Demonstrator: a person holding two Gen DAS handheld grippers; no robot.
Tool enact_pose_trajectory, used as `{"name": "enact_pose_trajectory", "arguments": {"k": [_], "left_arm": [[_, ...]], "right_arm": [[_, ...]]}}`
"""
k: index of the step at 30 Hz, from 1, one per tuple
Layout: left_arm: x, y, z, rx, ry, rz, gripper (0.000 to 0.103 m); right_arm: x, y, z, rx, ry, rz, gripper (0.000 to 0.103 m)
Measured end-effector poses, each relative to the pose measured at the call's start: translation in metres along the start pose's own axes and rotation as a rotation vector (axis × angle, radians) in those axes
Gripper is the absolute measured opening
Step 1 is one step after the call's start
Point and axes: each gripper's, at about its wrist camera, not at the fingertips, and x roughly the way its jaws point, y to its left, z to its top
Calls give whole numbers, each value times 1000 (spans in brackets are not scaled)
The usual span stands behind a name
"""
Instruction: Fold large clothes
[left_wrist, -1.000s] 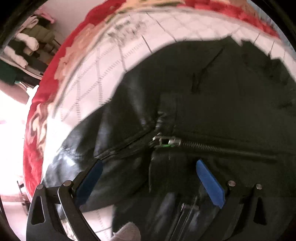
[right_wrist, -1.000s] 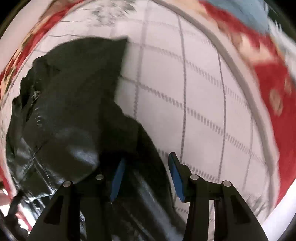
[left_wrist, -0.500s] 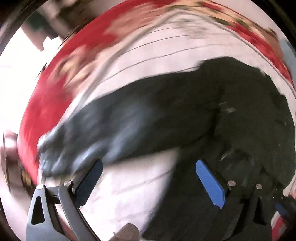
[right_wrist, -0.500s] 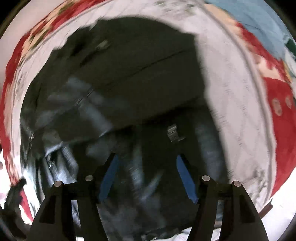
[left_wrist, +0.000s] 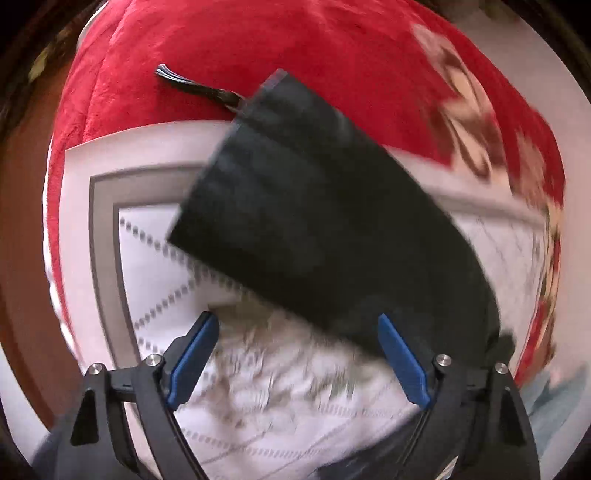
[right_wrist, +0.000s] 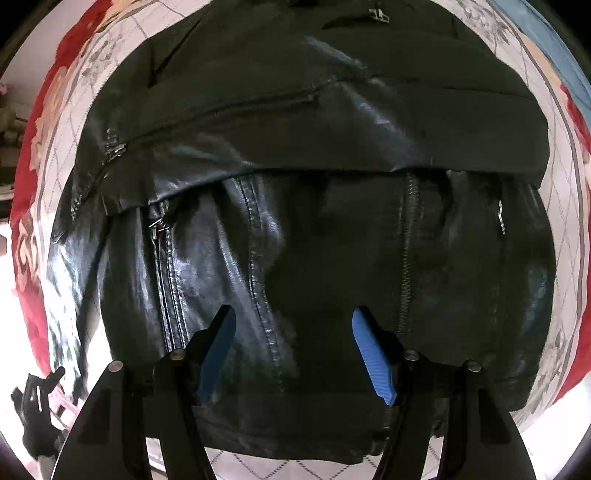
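A: While your right gripper (right_wrist: 295, 350) points down over the jacket (right_wrist: 295, 166), where does the jacket lie?

B: It lies on the white sheet (right_wrist: 561, 266), which is spread over the red blanket (right_wrist: 33, 295). In your right view it fills nearly the whole picture. One shiny panel is folded across the upper part, with a zip (right_wrist: 221, 110) slanting over it. Below that fold you see the front seams and another zip (right_wrist: 406, 258) running down.

A: And the right jaws?

B: They stand apart over the leather, with nothing pinched between the blue pads (right_wrist: 373, 354). They have been opening, though little in the last instant.

A: What about your left gripper (left_wrist: 299, 365)?

B: Its jaws are wide apart too and have just been closing a little. Between the pads (left_wrist: 192, 362) lies only the white sheet (left_wrist: 166, 266), much blurred. A dark part of the jacket (left_wrist: 332, 221) slants from the upper middle down to the right pad; whether it touches that pad you cannot tell.

A: Anything beyond it?

B: The red blanket (left_wrist: 258, 44), and on it a small dark tassel (left_wrist: 195, 85) just beside the jacket's far corner.
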Motion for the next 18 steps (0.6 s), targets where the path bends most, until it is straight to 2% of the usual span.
{"name": "enact_pose_trajectory", "arguments": {"k": [1,4,6,8,11,14,16,18], "left_arm": [[0,2,4,-16,-22,-2,87],[-2,-4,12,-23,-97,29,77],[-1,-9,15,-23,-137,61,66],[1,-17,18,-5,-187,118,38],[3,-28,18,33,-236,155,16],[0,-46,13,123,-283,186,8],[-8,-63,7,204,-335,202,7],[-21,-83,-4,300,-395,212,6]], "right_arm": [[6,13,20,13,6,1,67],[16,8,40,50,17,0,67],[22,25,56,65,24,2,67],[28,27,59,68,23,-2,67],[40,40,74,74,12,-17,67],[40,46,78,85,-4,-45,67],[35,56,82,54,-35,-128,68],[27,69,86,-8,-99,-252,71]]}}
